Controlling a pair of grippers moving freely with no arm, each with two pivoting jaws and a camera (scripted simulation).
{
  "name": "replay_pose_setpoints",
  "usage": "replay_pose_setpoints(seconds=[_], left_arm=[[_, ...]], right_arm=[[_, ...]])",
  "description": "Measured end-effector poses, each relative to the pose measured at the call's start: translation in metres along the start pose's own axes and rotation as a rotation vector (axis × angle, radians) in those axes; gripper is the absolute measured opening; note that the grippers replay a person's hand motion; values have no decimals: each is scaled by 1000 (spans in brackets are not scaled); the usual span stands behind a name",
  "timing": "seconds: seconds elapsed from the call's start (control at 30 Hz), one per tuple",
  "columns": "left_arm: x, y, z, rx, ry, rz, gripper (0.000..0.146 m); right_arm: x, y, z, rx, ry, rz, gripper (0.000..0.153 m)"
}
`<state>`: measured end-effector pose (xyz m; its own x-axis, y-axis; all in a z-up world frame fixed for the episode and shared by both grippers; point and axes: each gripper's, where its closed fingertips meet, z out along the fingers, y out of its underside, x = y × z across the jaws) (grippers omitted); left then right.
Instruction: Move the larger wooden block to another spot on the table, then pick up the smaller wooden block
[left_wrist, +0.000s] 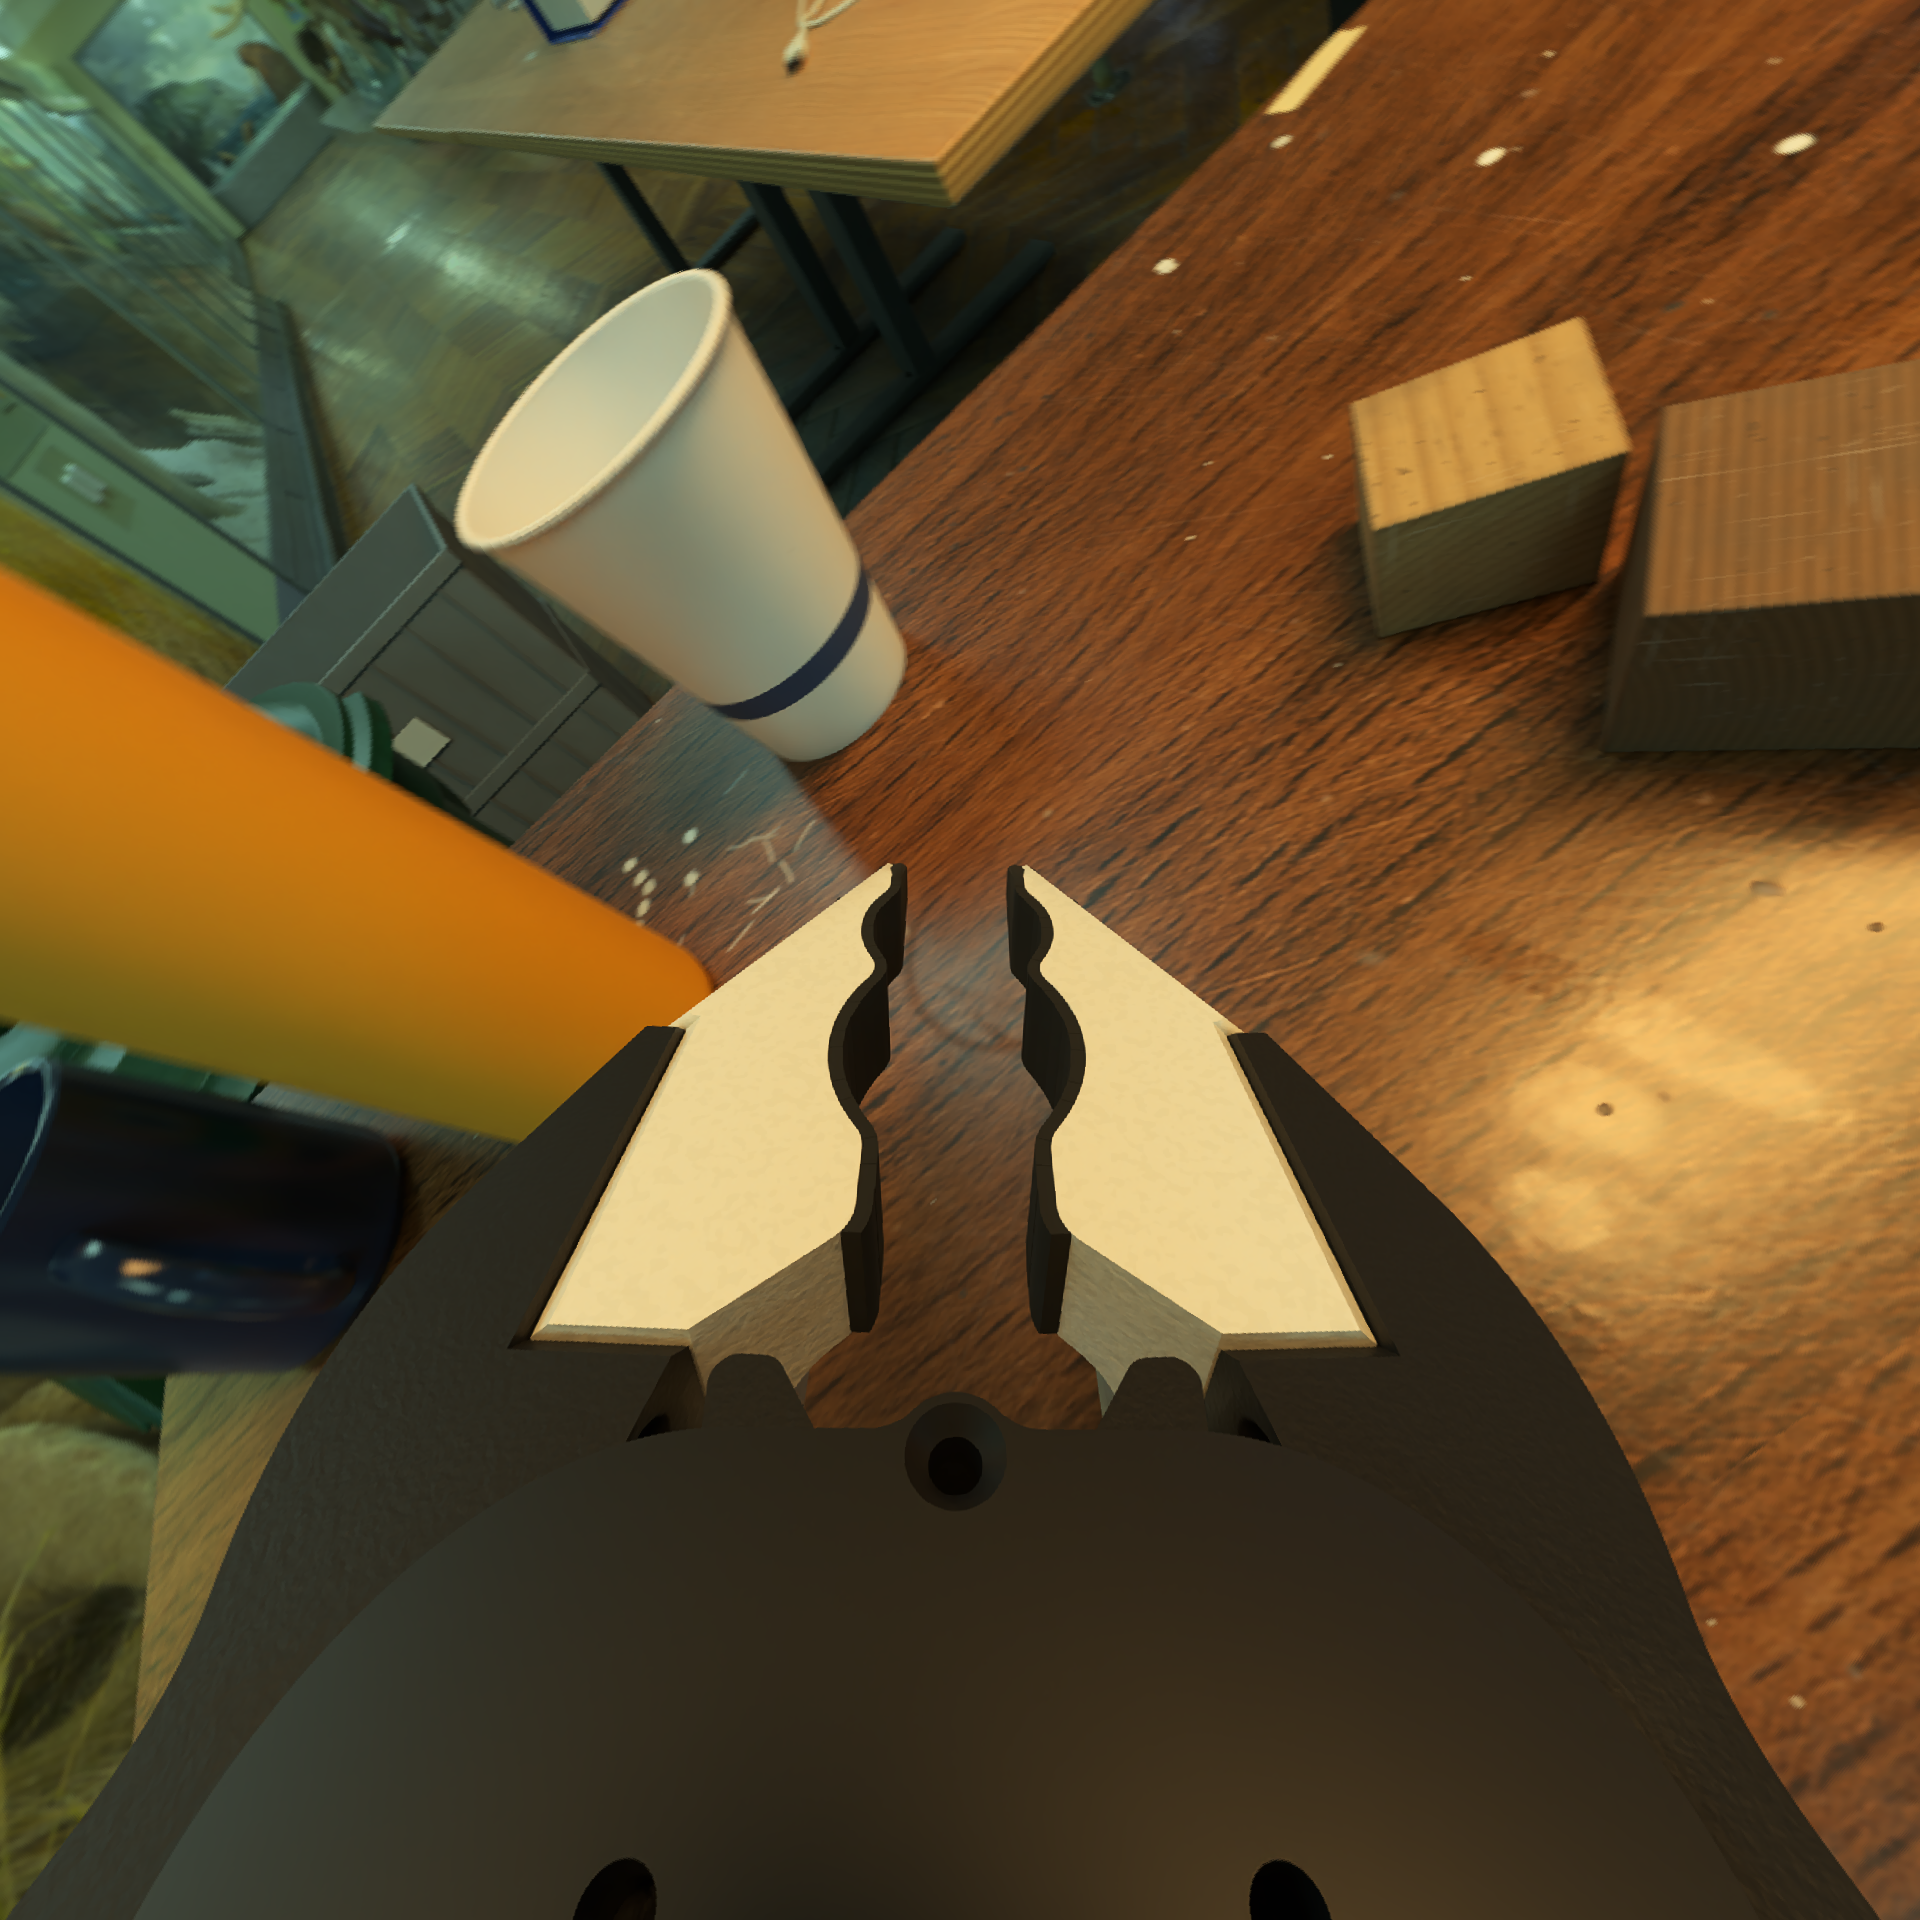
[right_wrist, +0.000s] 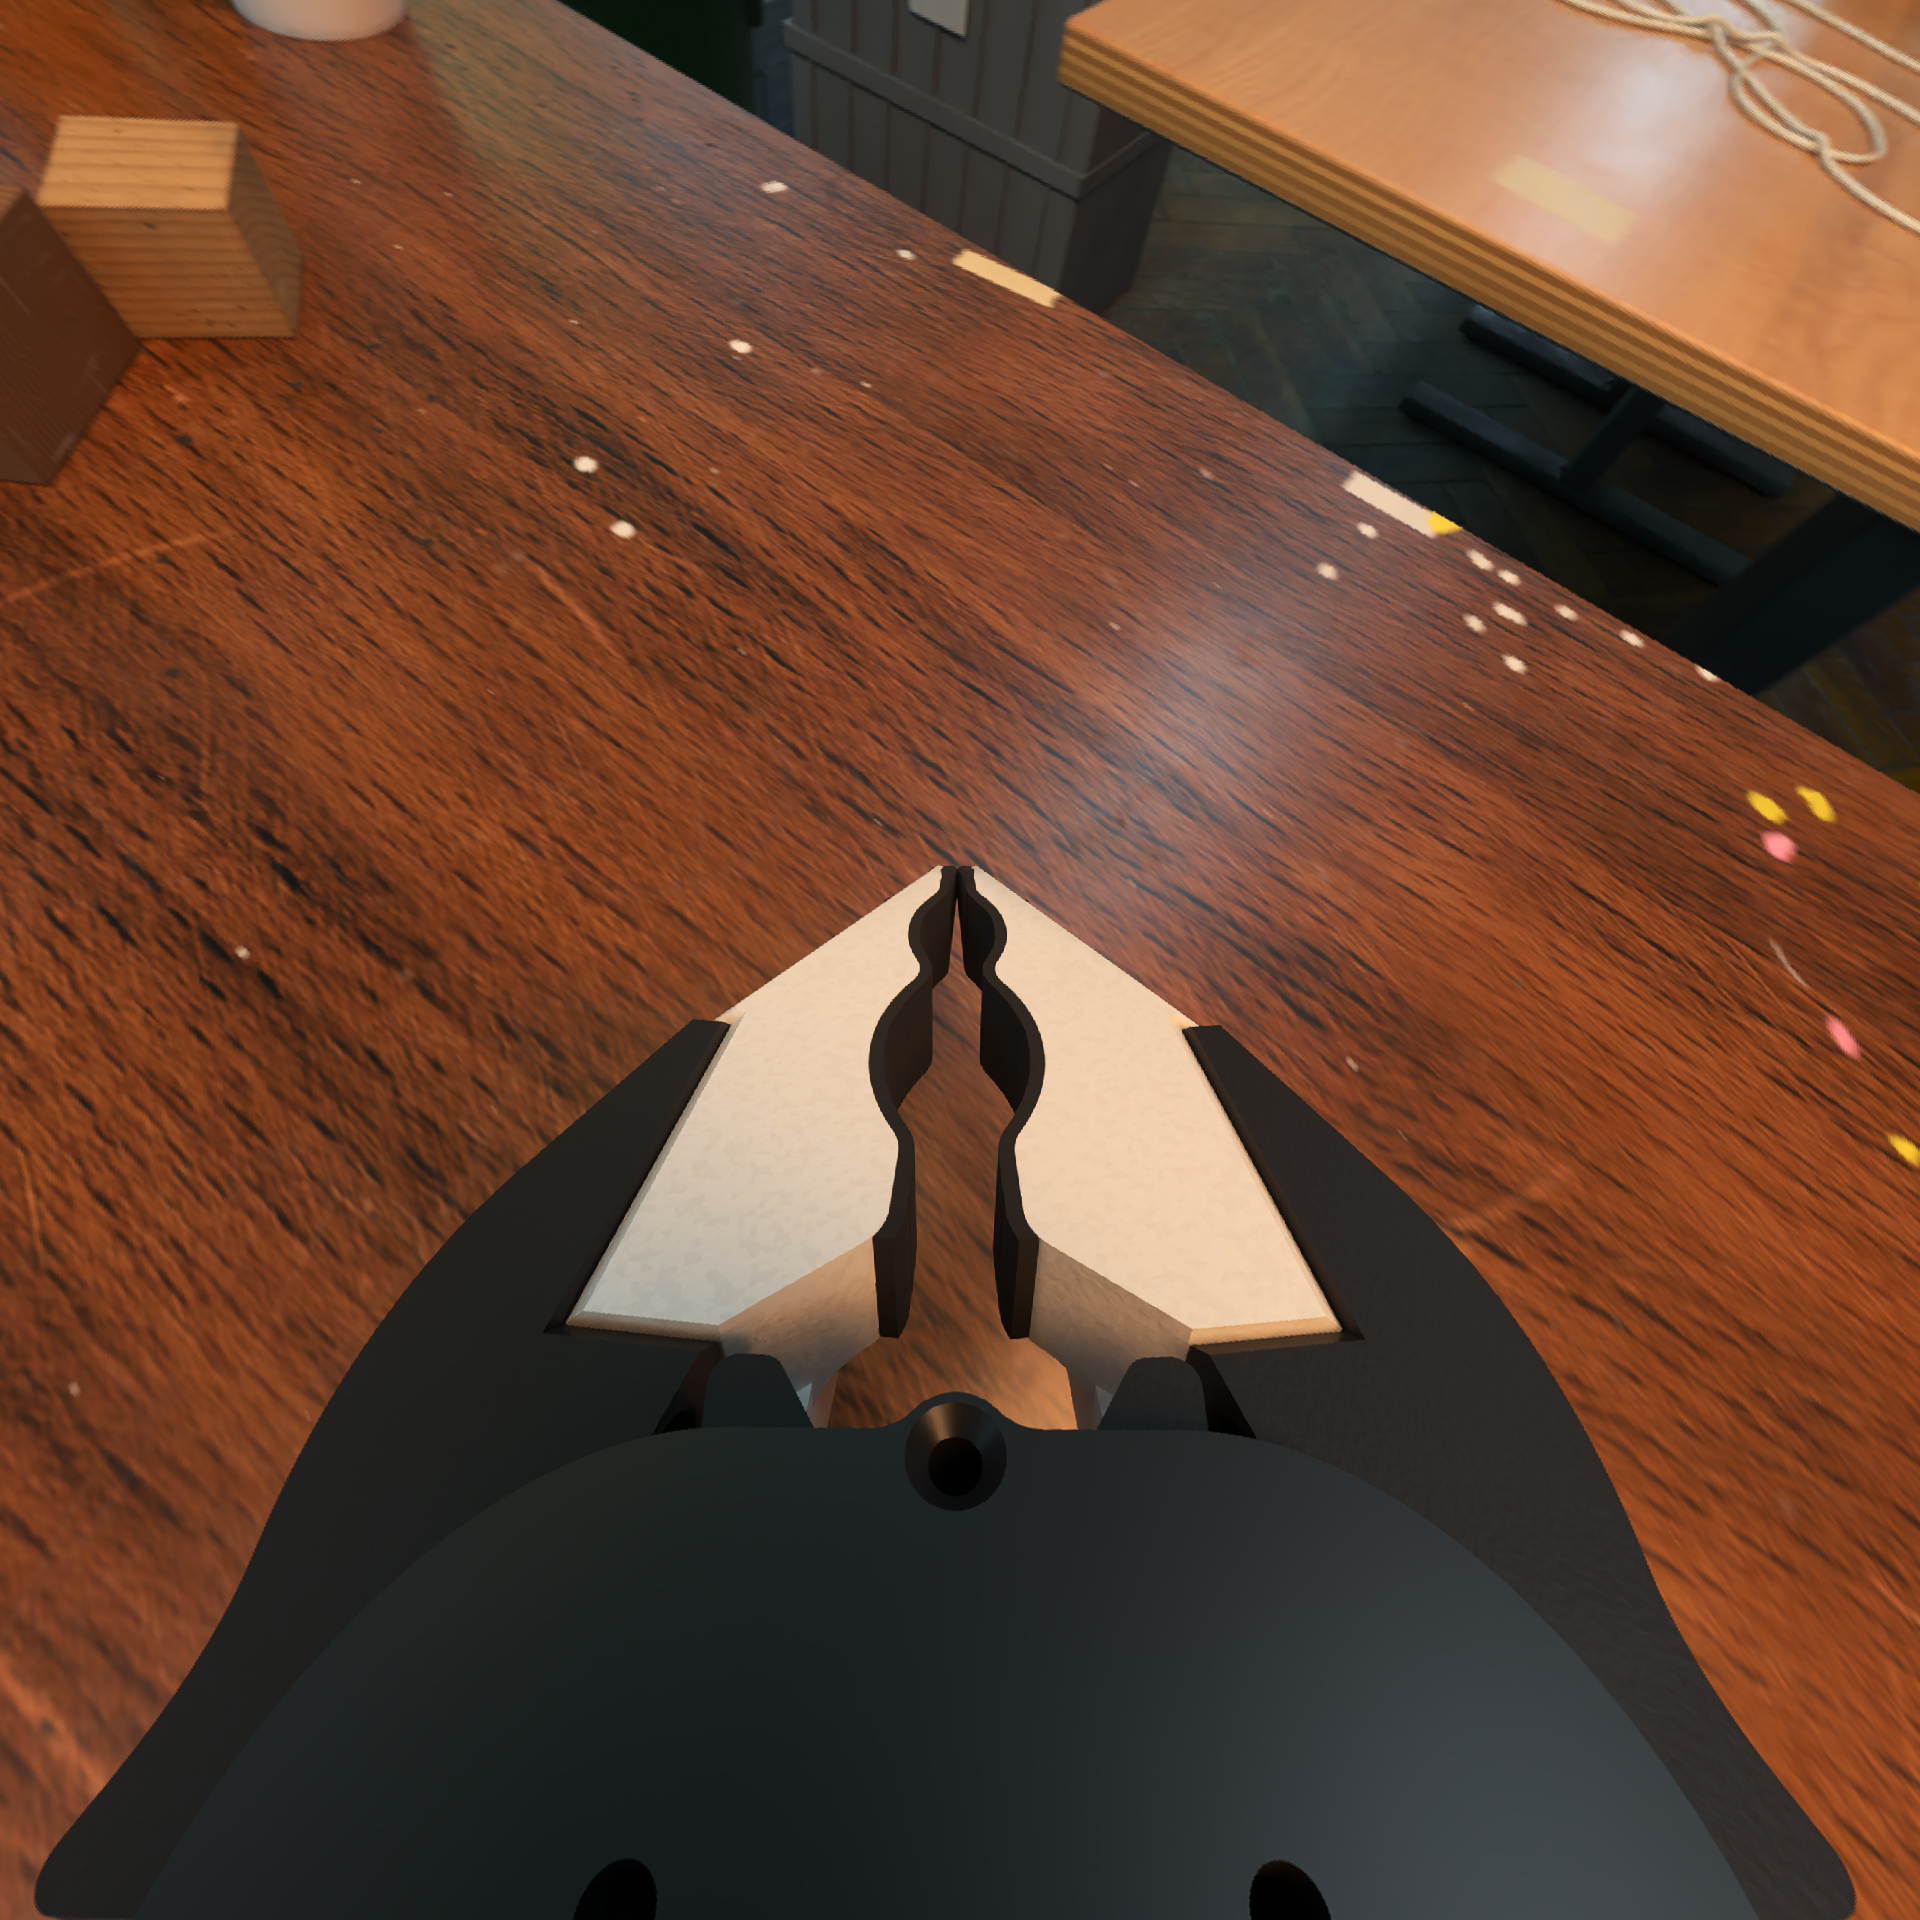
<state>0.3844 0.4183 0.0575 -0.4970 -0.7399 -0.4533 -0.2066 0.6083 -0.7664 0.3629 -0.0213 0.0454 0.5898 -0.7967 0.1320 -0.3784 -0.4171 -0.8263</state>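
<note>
A: Left wrist view, entry one. The left gripper (left_wrist: 956, 883) hangs over the dark wooden table (left_wrist: 1299, 987) with a narrow gap between its fingertips, nothing between them.

B: Block positions?

A: The smaller wooden block (left_wrist: 1486, 473), pale, sits on the table up and to the right of the gripper. The larger wooden block (left_wrist: 1777, 561), darker, is just beside it on the right, cut off by the frame edge. Whether the two touch, I cannot tell.

B: Other items?

A: A white paper cup (left_wrist: 675, 509) with a dark band stands near the table's edge, left of the blocks. An orange cylinder (left_wrist: 312, 862) crosses the left side, a dark blue mug (left_wrist: 187, 1216) below it.

B: Right wrist view?

A: The right gripper (right_wrist: 956, 878) has its tips pressed together, empty, above bare table (right_wrist: 727, 727). The smaller block (right_wrist: 166, 223) is at far upper left, well apart from it, with a corner of the larger block (right_wrist: 47, 343) at the left edge. A lighter second table (right_wrist: 1507, 177) stands beyond.
</note>
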Motion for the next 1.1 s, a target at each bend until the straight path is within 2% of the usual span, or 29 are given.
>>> replay_pose_setpoints(seconds=[0.2,0.4,0.57,0.6,0.67,0.8,0.9,0.97,1.1], left_arm=[[-27,7,-12,59,-51,-134,19],[-23,13,-8,12,-52,-83,19],[-3,5,-5,60,63,-158,20],[7,5,-4,40,125,-216,25],[29,-2,-4,22,295,-356,57],[57,-16,-16,58,364,-311,93],[78,-16,-13,9,405,-287,115],[93,-21,-10,-10,433,-264,121],[120,-26,-1,-92,471,-237,113]], right_arm=[[27,15,-28,40,51,46,0],[37,14,-38,84,46,40,0],[44,22,-38,63,55,19,0],[46,23,-38,60,49,26,0],[46,25,-37,56,34,39,0],[43,28,-32,38,16,33,0],[40,28,-29,28,4,28,0],[39,28,-28,26,-3,24,0],[34,28,-26,20,-17,15,0]])
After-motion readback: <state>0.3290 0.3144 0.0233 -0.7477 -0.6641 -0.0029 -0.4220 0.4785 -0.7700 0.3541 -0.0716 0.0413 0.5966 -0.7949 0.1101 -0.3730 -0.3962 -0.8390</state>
